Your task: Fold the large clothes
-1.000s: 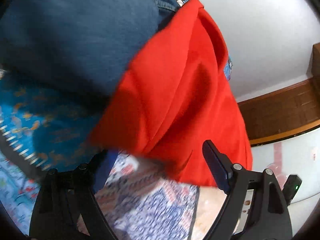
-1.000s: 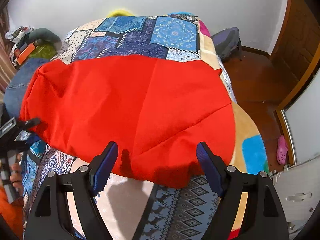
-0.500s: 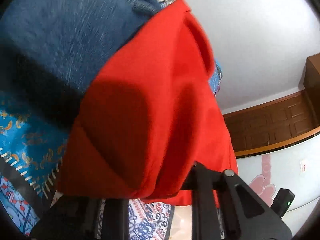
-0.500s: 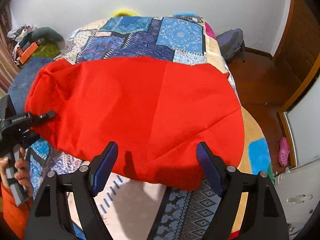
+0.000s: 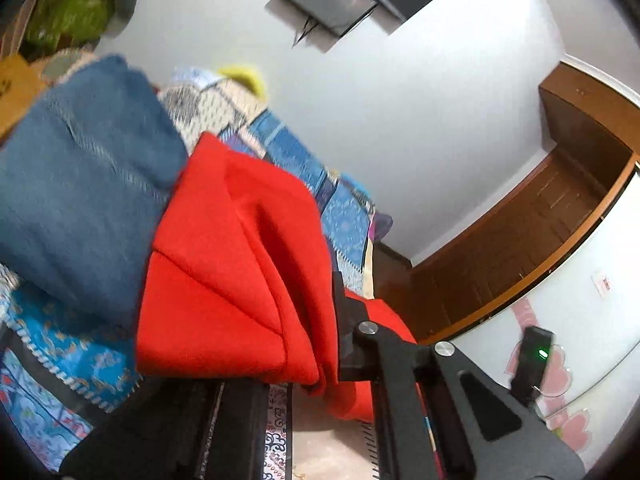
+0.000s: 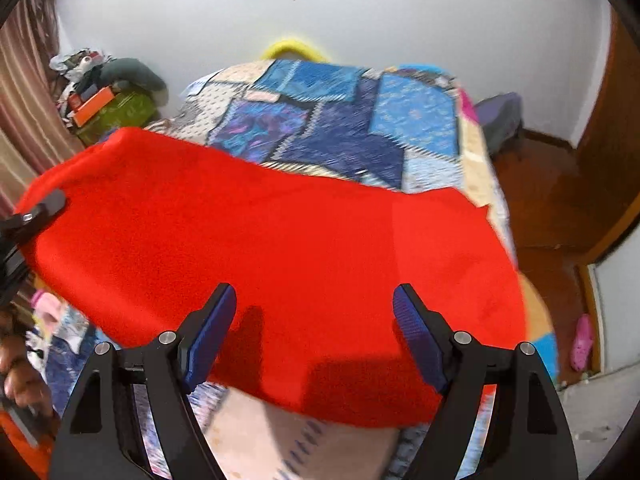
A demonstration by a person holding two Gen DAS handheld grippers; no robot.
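The red garment [image 6: 280, 264] lies spread across the near half of the bed [image 6: 344, 120], covering the patchwork bedspread there; its near hem hangs toward the foot of the bed.

The left gripper [image 5: 320, 340] has its jaws clenched on the garment's left corner, the red cloth bunched in thick folds between them and lifted off the bed. In the right wrist view one of its dark fingers [image 6: 48, 204] lies against the top of the cloth at the garment's far left edge. A hand [image 6: 20, 380] shows below it, at the left edge of that view.

The right gripper [image 6: 314, 334] hangs just above the garment's near hem with its jaws spread wide, the blue pads well apart and pressing on nothing; the cloth lies beneath the gap between them, and whether the tips brush it cannot be told.

A folded blue garment [image 5: 80, 184] rests on the bed just left of the red garment's raised corner, touching it.
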